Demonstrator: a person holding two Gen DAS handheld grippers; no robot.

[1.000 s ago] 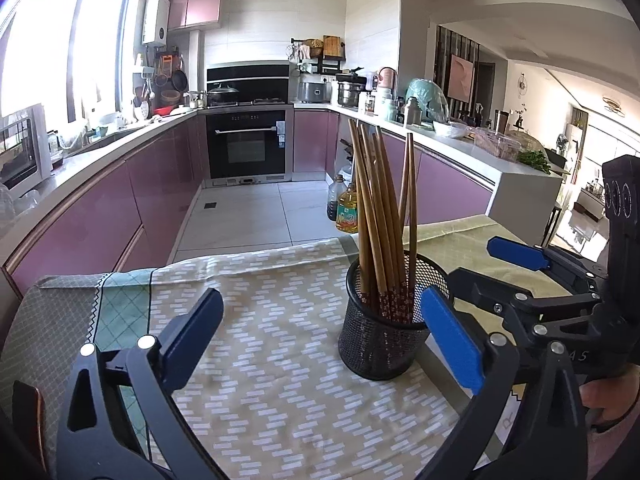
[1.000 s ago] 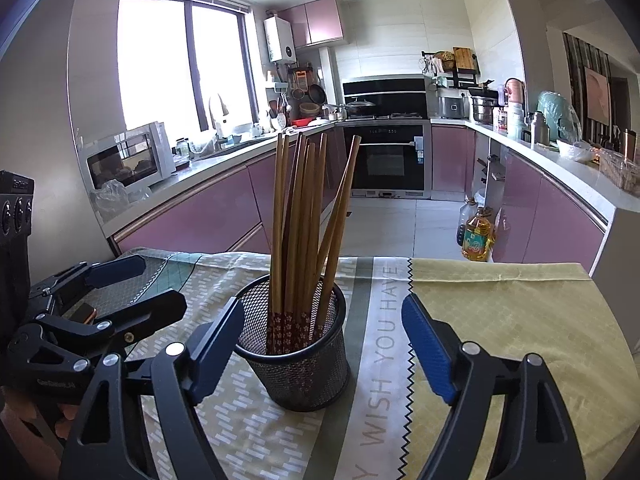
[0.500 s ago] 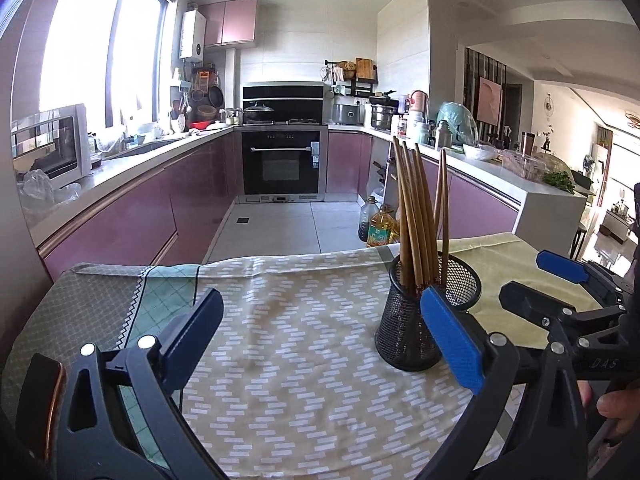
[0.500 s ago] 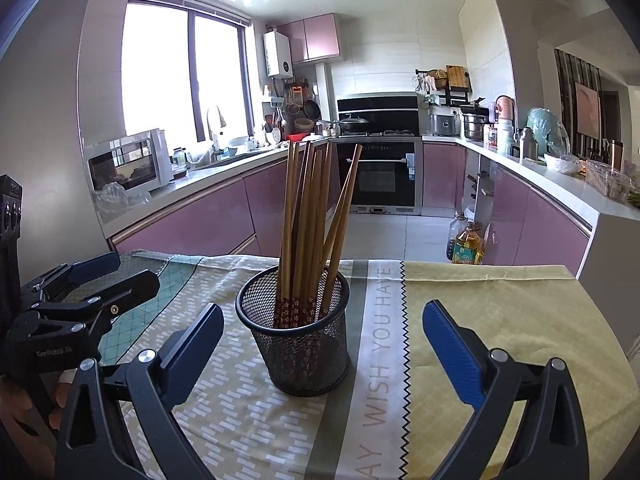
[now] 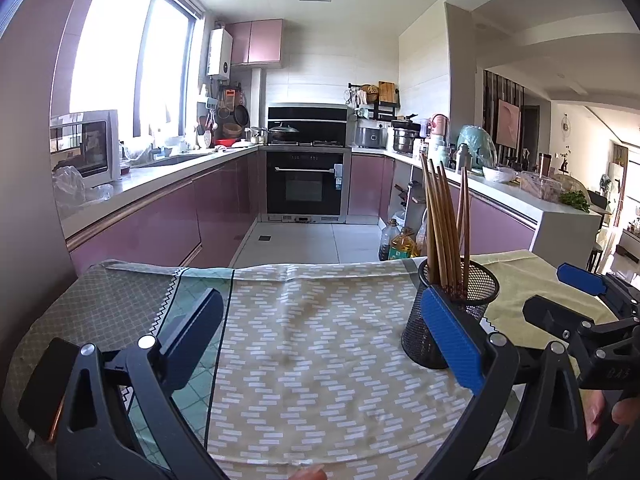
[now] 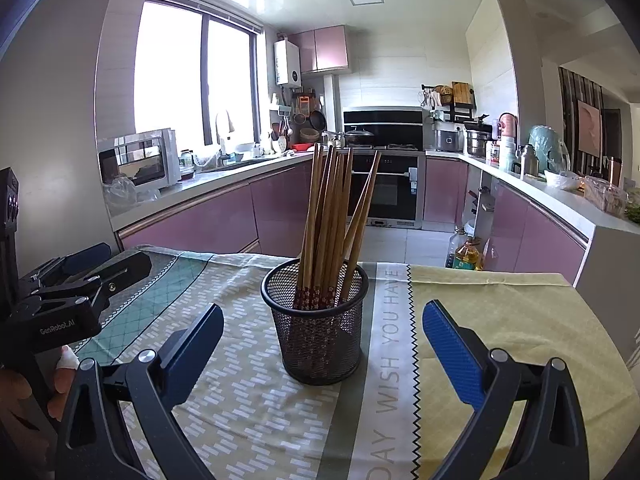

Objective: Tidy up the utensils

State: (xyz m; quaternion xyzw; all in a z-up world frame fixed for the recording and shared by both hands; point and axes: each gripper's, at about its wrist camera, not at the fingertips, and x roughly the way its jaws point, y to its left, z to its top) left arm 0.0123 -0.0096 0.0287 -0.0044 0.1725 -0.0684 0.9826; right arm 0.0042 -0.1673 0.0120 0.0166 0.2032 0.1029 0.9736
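Change: the right tongs (image 6: 322,334) had just been opening and had drawn back from the black wire-mesh cup (image 6: 316,324), which sat between the blue pads a second earlier and now stood clear ahead of them; in the left view the cup had slid toward the right.
Hidden: the lower ends of the brown wooden chopsticks (image 6: 330,220) were only dimly seen through the mesh; the left tongs' right pad covered part of the cup's near wall in the left wrist view; the holder's hands were cut off at the frame edges.
Chopsticks: a bundle standing in the cup, long axis near upright, tips pointing up and fanning slightly, one or two leaning right.
Cup: upright on the patterned cloth-covered counter (image 6: 500,312), just left of its printed strip.
Right tongs: spread wide, nothing between the pads.
Left tongs (image 5: 320,340): spread wide and empty, over bare cloth left of the cup.
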